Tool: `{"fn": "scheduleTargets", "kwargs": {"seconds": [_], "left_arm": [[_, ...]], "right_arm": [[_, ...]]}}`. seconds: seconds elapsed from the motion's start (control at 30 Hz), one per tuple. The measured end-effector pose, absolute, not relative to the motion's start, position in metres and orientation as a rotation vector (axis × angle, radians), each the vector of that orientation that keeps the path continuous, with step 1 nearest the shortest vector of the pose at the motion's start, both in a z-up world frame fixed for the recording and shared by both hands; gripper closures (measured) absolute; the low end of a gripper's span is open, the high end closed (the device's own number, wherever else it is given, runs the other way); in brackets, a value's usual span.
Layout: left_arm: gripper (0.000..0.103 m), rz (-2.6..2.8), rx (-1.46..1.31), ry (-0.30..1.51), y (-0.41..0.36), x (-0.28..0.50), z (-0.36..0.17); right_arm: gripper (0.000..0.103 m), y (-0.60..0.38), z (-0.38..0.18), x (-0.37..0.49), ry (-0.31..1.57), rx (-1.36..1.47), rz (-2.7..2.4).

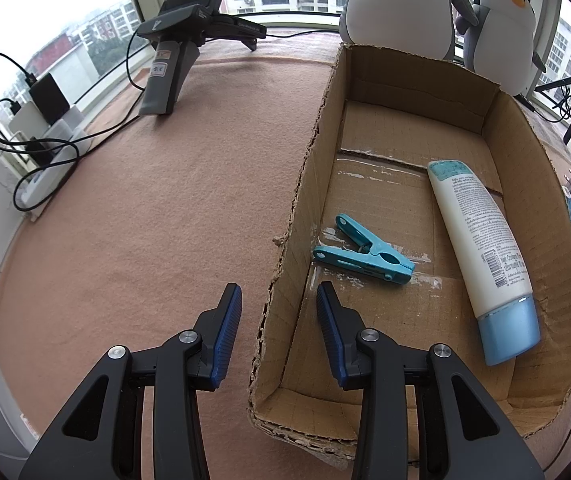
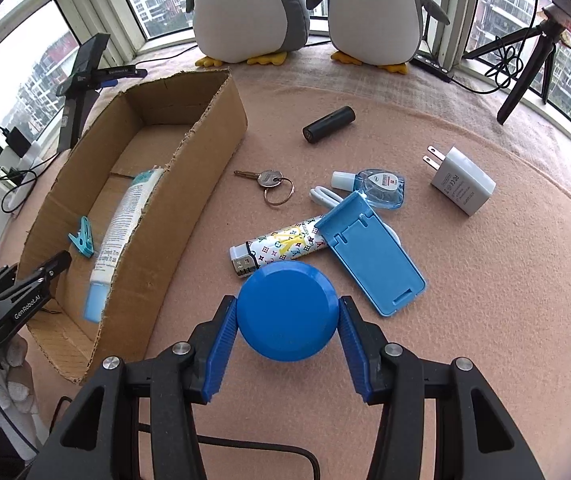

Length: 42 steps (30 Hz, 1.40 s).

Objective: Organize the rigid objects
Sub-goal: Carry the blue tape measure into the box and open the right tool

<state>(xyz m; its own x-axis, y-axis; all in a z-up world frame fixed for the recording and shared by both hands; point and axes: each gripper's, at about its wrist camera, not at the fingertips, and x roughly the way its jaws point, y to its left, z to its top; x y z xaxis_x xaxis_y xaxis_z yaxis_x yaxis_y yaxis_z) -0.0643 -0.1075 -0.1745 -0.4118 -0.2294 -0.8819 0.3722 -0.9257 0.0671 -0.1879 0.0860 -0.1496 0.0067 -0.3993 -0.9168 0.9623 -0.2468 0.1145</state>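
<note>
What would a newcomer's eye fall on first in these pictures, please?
Probably the round blue container gripped between the right gripper's fingers, close to the camera. Next, the cardboard box holding a white tube and a teal clothespin, then two plush penguins by the window.

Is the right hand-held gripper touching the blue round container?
Touching. The right wrist view shows both pads of the right hand-held gripper pressed against the sides of the blue round container.

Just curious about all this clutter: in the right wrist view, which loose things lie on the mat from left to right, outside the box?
Key, blue round container held in the right tool, black cylinder, white plug adapter.
</note>
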Motion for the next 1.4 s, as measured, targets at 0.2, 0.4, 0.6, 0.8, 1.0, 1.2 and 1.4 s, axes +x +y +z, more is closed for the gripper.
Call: {"fn": "scheduleTargets", "kwargs": {"seconds": [0.2, 0.4, 0.6, 0.8, 1.0, 1.2, 1.4], "left_arm": [[0.066, -2.366, 1.445, 0.195, -0.107, -0.065, -0.175], [0.066, -2.365, 1.444, 0.196, -0.107, -0.065, -0.175], [0.066, -2.365, 1.443, 0.199, -0.107, -0.066, -0.175], [0.066, -2.365, 1.442, 0.200, -0.107, -0.066, -0.175], [0.066, -2.365, 1.442, 0.203, -0.107, -0.066, -0.175], [0.066, -2.364, 1.441, 0.203, -0.106, -0.066, -0.175], [0.066, -2.363, 1.441, 0.203, -0.106, -0.066, -0.175]], "right_arm": [[0.057, 0.073, -0.115, -0.173, 0.677, 1.031, -1.498], [0.057, 0.050, -0.097, -0.148, 0.663, 0.965, -1.451], [0.057, 0.026, -0.093, -0.122, 0.683, 0.915, -1.414], [0.057, 0.007, -0.098, -0.108, 0.700, 0.901, -1.391], [0.057, -0.008, -0.108, -0.105, 0.729, 0.902, -1.392], [0.057, -0.020, -0.117, -0.106, 0.759, 0.901, -1.411], [0.057, -0.026, -0.123, -0.107, 0.774, 0.897, -1.404]]}}
